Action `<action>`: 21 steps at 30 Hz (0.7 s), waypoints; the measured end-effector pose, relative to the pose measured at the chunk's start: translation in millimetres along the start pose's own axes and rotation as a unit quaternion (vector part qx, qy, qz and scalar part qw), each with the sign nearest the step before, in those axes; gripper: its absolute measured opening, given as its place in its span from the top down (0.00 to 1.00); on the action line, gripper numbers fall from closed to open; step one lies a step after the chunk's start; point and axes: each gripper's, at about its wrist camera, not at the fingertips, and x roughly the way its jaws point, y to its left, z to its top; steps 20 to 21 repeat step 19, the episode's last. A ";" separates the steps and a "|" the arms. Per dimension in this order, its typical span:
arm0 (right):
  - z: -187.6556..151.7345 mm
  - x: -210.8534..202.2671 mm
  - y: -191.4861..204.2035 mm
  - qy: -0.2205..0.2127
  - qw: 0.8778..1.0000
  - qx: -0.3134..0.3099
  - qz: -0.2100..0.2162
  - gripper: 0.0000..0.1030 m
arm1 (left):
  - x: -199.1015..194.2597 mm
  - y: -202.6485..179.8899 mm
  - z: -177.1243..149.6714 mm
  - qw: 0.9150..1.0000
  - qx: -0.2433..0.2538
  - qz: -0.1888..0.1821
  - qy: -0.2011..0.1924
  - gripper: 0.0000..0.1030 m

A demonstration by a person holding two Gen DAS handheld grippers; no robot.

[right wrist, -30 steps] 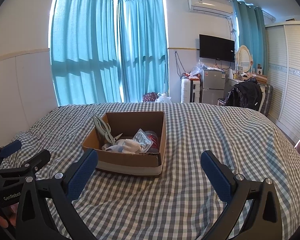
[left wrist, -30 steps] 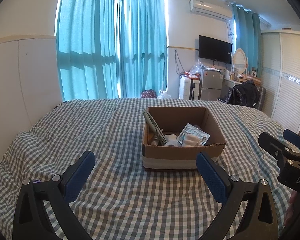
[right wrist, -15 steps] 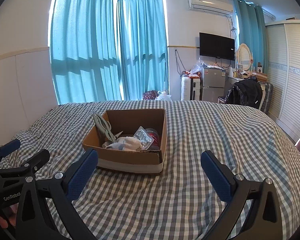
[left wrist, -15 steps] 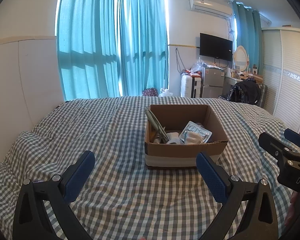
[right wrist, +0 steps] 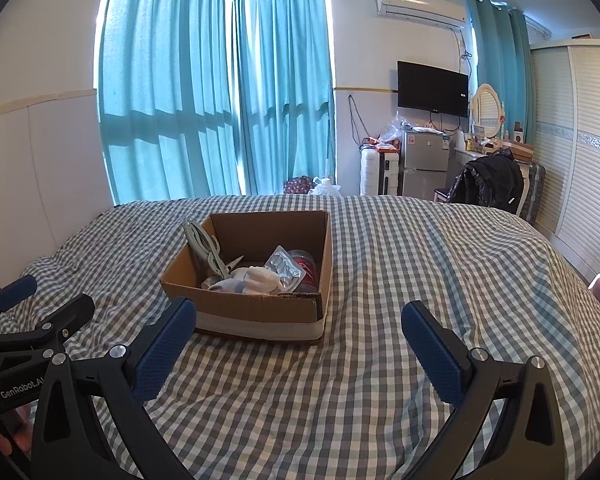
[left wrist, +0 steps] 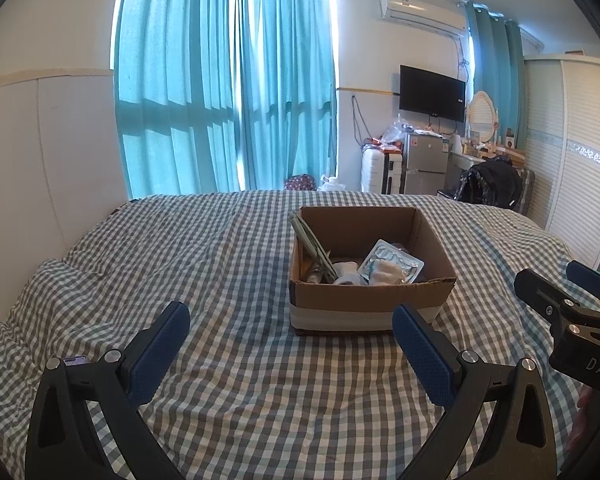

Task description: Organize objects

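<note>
The left tool [left wrist: 290, 354] hangs over the checked bed [left wrist: 220, 264] with its blue pads spread wide and nothing between them. The right tool [right wrist: 298, 346] is the same: jaws gaping, empty, held low over the cover. Each shows at the edge of the other's view, so they sit side by side, both short of the cardboard box [right wrist: 256, 312].

The box rests on the bed around the middle, open-topped, with a pale band of tape round its base. Inside it lies a small jumble: pale green scissors [right wrist: 204, 246] leaning against the left wall with the handles up, a soft white bundle of cloth [right wrist: 256, 280], a clear crinkled plastic packet [left wrist: 392, 262] and something red [right wrist: 306, 268] behind it that I cannot make out.

I would guess all of it is light. The cloth should squash and can be pinched anywhere on its top fold. The packet looks slippery and floppy, so a corner or edge seems the best hold. The scissors are stiff; the handle loops standing proud of the rim look the easiest place to take them. The box walls are thin card and may buckle if squeezed hard.
</note>
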 end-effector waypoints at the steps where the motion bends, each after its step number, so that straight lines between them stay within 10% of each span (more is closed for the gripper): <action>1: -0.1 0.0 0.0 0.000 1.000 0.000 0.000 0.00 | 0.0 -0.3 -0.1 1.000 0.001 0.000 0.000 0.00; 21: -3.7 0.8 2.4 0.007 1.000 -0.002 -0.004 0.00 | -0.6 3.6 -3.3 1.000 -0.009 0.002 0.001 0.00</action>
